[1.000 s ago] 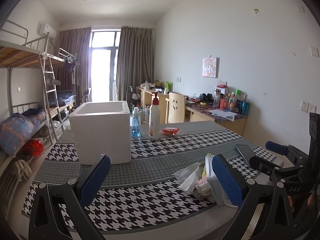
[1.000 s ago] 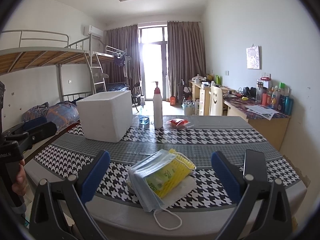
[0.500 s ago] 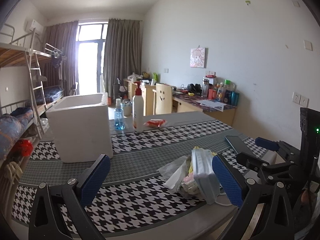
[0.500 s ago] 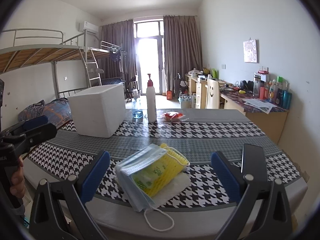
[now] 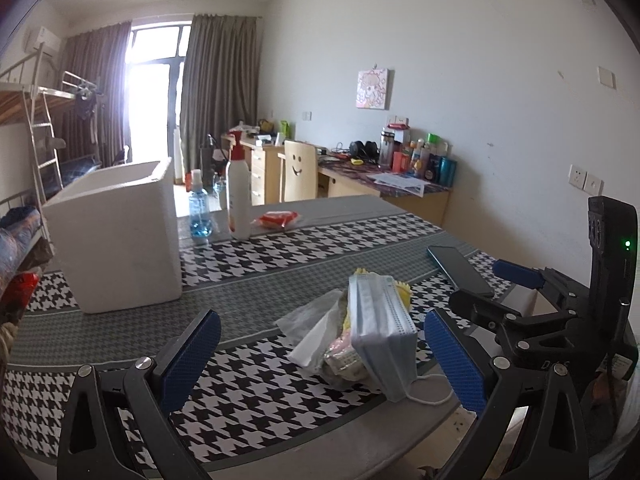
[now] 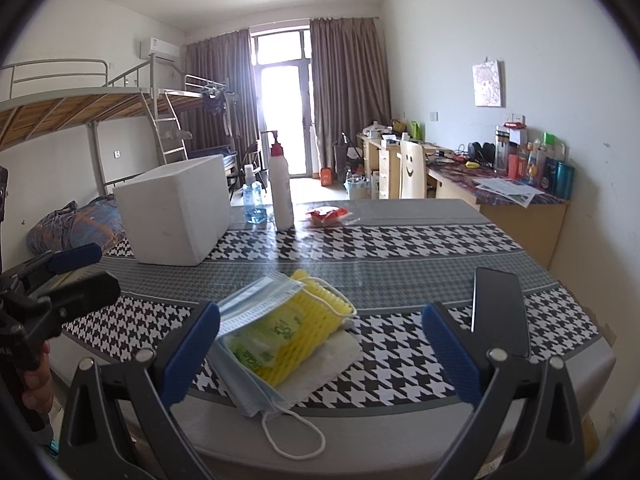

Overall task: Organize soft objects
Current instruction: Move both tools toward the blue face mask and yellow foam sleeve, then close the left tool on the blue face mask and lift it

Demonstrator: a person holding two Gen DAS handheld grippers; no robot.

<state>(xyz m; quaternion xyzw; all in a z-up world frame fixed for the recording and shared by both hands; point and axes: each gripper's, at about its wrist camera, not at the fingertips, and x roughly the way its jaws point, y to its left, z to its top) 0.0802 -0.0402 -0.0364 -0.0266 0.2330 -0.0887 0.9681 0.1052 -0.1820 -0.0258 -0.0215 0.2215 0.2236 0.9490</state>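
Soft things lie heaped in one pile near the front edge of the houndstooth-clothed surface (image 6: 400, 240): one stack of pale blue pleated face masks (image 6: 256, 300), one yellow foam net sleeve (image 6: 320, 308) around a green-printed tissue pack (image 6: 264, 336), one white cloth (image 6: 332, 356) underneath, and one crumpled clear plastic bag (image 5: 316, 320) on the pile's left side. One white ear loop (image 6: 292, 436) trails over the edge. Both pairs of tongs hover just short of the pile, each spread wide with nothing between the blue pads: the left tongs (image 5: 320, 356) and the right tongs (image 6: 320, 352). Further back stand one white foam box (image 6: 180, 216), open-topped, one tall white pump bottle (image 6: 280, 188), one small blue spray bottle (image 6: 252, 200) and one red packet (image 6: 328, 214). One black phone (image 6: 498, 308) lies flat to the right.
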